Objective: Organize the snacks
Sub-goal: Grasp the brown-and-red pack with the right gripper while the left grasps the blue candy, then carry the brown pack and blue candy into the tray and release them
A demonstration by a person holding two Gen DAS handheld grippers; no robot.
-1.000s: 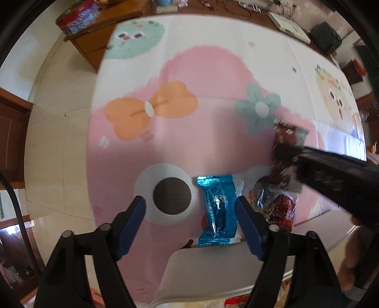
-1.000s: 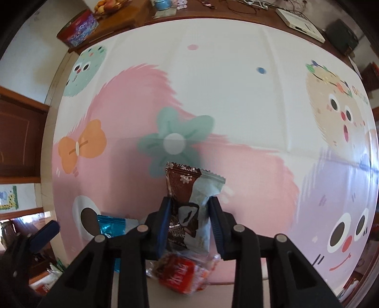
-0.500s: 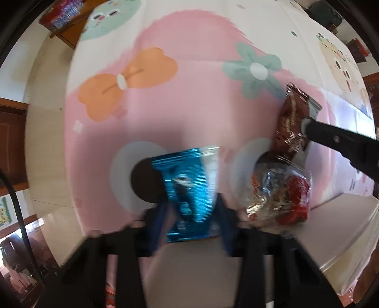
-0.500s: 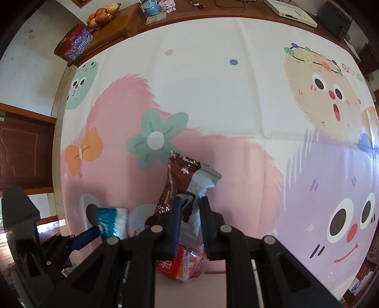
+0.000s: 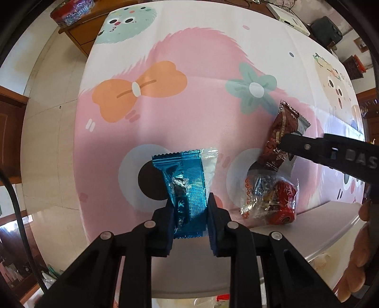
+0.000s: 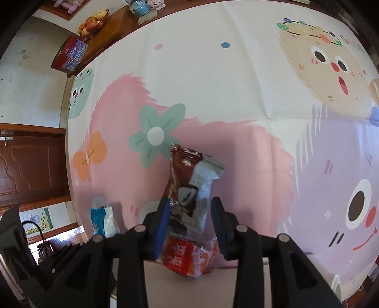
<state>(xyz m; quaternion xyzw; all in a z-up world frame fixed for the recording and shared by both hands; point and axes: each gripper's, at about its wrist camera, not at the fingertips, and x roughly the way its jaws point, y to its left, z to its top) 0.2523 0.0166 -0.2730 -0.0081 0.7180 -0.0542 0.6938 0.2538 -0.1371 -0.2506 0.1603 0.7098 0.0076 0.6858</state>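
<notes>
My left gripper (image 5: 189,213) is shut on a blue foil snack packet (image 5: 187,187) and holds it upright above the cartoon-print tablecloth (image 5: 165,118). The packet also shows in the right wrist view (image 6: 103,220). My right gripper (image 6: 190,220) has its jaws a little apart around a brown and silver snack packet (image 6: 189,187), which stands between them; the left pad touches it, the right pad is clear of it. Below it lies a red and clear snack bag (image 6: 189,255), which the left wrist view (image 5: 270,199) shows next to the brown packet (image 5: 280,137).
A pale flat surface (image 5: 308,227) lies at the near edge under the red bag. A wooden sideboard (image 6: 104,30) behind the table carries a red tin (image 6: 69,55) and a fruit bowl (image 6: 92,22). A white box (image 5: 286,16) sits at the far right.
My left gripper closed on the blue packet and lifted it off the cloth. My right gripper's jaws widened around the brown packet, which now stands looser between them.
</notes>
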